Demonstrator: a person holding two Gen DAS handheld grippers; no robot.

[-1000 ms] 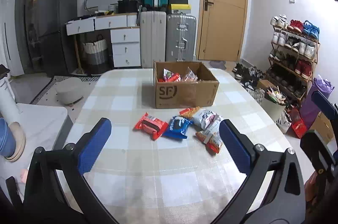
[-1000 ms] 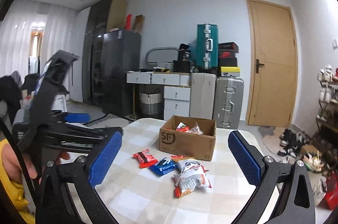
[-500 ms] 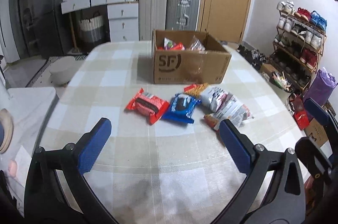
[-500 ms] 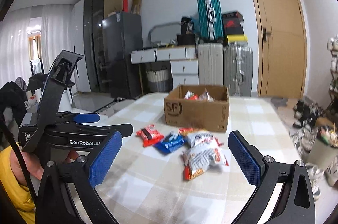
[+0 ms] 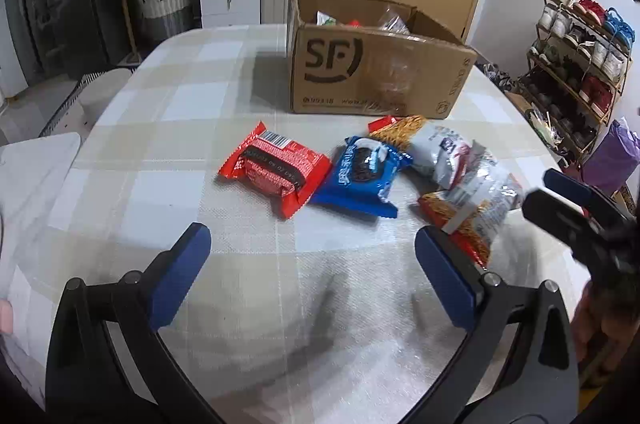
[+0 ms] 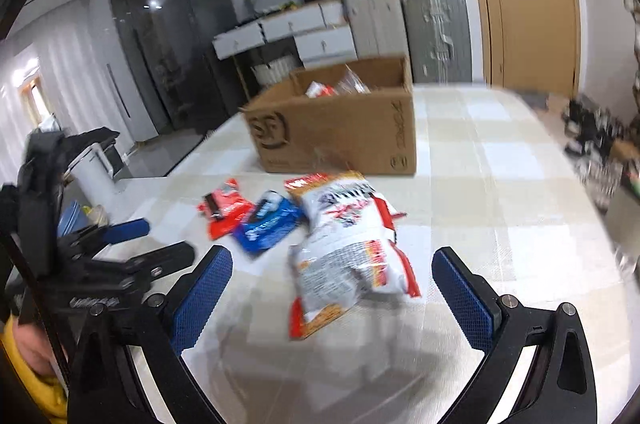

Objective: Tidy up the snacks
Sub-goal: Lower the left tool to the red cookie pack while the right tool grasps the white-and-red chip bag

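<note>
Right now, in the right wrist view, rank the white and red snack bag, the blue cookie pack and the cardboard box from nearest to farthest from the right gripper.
1. White and red snack bag: lying just ahead of the right gripper, between its open fingers.
2. Blue cookie pack: farther out, ahead to the left.
3. Cardboard box: farthest, at the back of the table.

Both wrist views look low across the table toward the cardboard box (image 5: pixel 376 63) (image 6: pixel 336 127), sharing it; the right view sits further right.

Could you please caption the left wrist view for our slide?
Open left tool above the checked table, facing loose snack packs before a cardboard box.
</note>
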